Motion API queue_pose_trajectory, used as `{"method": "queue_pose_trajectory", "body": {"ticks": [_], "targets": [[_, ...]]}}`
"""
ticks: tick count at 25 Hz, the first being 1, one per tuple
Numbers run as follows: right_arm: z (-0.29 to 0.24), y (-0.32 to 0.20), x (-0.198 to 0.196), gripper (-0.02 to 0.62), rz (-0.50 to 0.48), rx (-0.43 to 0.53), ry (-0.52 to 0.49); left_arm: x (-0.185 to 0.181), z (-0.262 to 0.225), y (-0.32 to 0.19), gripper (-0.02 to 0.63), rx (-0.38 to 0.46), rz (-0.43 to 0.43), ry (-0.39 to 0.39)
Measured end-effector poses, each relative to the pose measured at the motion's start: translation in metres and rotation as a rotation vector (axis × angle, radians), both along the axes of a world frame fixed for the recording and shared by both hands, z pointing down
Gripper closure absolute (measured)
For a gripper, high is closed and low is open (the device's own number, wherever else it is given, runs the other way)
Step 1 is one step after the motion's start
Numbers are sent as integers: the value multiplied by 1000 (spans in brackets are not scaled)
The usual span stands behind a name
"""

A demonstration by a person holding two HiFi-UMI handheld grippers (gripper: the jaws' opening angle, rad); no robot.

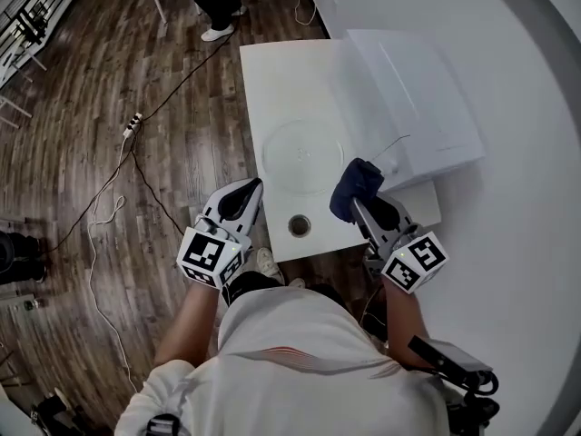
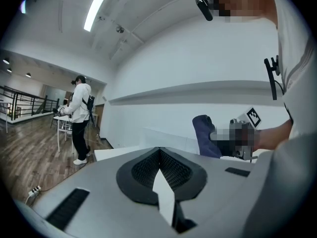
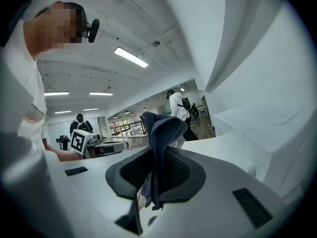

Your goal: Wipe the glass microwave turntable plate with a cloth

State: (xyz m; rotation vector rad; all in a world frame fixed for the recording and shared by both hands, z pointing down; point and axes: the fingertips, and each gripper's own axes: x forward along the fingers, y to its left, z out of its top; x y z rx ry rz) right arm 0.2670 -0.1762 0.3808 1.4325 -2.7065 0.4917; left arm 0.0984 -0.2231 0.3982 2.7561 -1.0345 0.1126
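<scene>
On the white table (image 1: 272, 80) ahead, the glass turntable plate (image 1: 302, 155) lies flat; your right gripper (image 1: 363, 203) clamps the bunched blue cloth (image 1: 354, 180) near its rim, seemingly ready to wipe, while your left gripper (image 1: 253, 189) hovers closed, empty.

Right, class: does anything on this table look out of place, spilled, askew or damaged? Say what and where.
Nothing spilled or broken shows. The glass plate lies flat on the white table, and the blue cloth is bunched in the right gripper. Only a small round part sits alone near the front edge.
</scene>
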Motion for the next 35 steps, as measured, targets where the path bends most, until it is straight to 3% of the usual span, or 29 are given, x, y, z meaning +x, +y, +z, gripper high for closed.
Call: {"method": "queue_pose_trajectory", "body": {"ticks": [5,11,21,35], "targets": [[10,-50,-23,534,-50,-48,51,-4,9,-33,595,-15,-14,4],[23,-94,-20,534,-91,-88,51,-2,25,-59,595,-51,-75,-5],[65,-134,-30,534,-199,-139,53,0,42,-59,595,-82,-197,-15],[191,-201,-126,534,-368,-370,163,-38,87,-70,595,-165,-299,-35]]}}
